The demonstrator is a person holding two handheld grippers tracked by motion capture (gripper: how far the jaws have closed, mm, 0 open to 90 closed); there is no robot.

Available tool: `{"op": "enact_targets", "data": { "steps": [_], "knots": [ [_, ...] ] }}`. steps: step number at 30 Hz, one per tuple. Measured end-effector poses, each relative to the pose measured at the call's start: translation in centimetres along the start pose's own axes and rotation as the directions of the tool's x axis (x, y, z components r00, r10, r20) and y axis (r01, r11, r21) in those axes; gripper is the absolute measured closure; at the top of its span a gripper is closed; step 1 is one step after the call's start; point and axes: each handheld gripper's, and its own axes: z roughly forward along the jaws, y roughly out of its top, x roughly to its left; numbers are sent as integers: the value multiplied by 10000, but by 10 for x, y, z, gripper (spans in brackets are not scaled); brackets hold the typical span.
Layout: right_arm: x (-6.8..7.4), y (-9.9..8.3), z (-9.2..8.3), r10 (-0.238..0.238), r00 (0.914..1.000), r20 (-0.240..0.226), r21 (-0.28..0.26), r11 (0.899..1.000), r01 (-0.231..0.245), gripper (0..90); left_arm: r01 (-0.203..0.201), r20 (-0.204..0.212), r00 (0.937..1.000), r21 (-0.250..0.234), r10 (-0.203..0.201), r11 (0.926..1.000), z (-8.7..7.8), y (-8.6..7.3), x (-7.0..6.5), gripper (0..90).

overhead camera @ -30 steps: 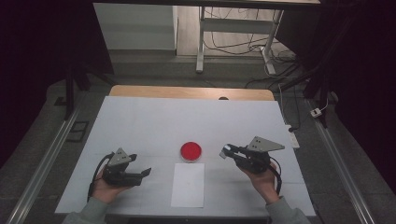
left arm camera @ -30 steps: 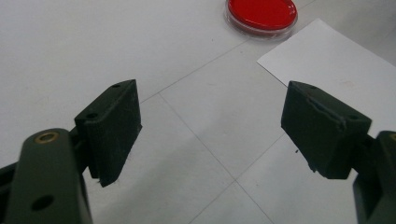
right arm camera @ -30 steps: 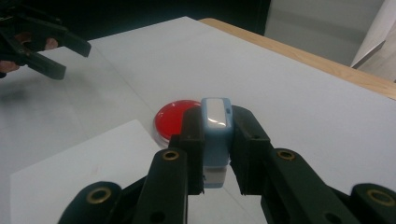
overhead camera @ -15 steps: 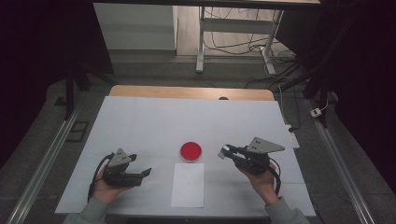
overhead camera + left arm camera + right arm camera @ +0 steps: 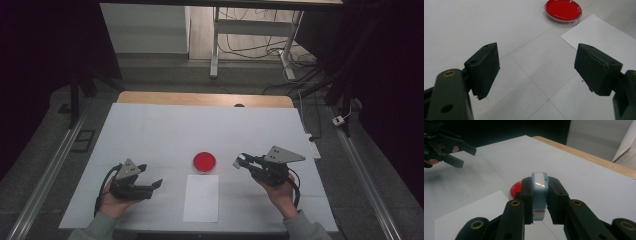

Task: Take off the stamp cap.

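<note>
On the white table (image 5: 165, 130), toward the person's side, a red dish (image 5: 204, 162) sits just beyond the far short edge of a sheet of paper (image 5: 201, 198); whether dish and paper touch I cannot tell.

To the right of the dish, the right gripper (image 5: 241, 161) is held above the table in the person's right hand (image 5: 280, 192), pointing left toward the dish and stopping a little short of it. Its jaws are clamped on a small pale-blue block (image 5: 539, 190) with a white face. Seen from the right gripper view, the block stands upright between the two black pads, its white face turned up and forward, its top rising just past the jaw tips. Beyond it, the red dish (image 5: 516, 189) peeks out, partly hidden by the left jaw, with the paper (image 5: 471, 212) lying near.

Over on the left, the left gripper (image 5: 156, 184) rests low in the left hand (image 5: 111, 205), aimed right toward the paper. Its jaws stand wide apart with nothing between them, bare table beneath. From its own view the dish (image 5: 563, 10) lies ahead and the paper's corner (image 5: 599, 37) reaches in at the right.
</note>
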Motion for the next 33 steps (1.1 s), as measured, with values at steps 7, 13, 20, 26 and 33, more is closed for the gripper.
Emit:
{"op": "enact_targets", "data": {
  "steps": [7, 13, 20, 26, 33],
  "knots": [
    [1, 1, 1, -29, 10000, -6, -69, 10000, 29, 755, -81, 27, 10000, -161, 81, 9998, 2, 4, -3, 206],
    [1, 1, 0, -32, 10000, -3, -126, 9999, 31, 755, -179, 127, 9998, -252, 182, 9995, 5, 8, -7, 206],
    [1, 1, 1, -6, 10000, -12, -136, 9999, 6, 755, 1, 409, 9992, -284, 10, 9996, 9, 14, -11, 219],
    [2, 1, 2, -3, 10000, -1, -115, 9999, 3, 754, -195, 502, 9985, -331, 212, 9993, 14, 22, -17, 234],
    [3, 3, 2, -46, 9999, 91, -196, 9998, 48, 755, -430, 617, 9971, -258, 445, 9987, 23, 28, -26, 247]
  ]
}}
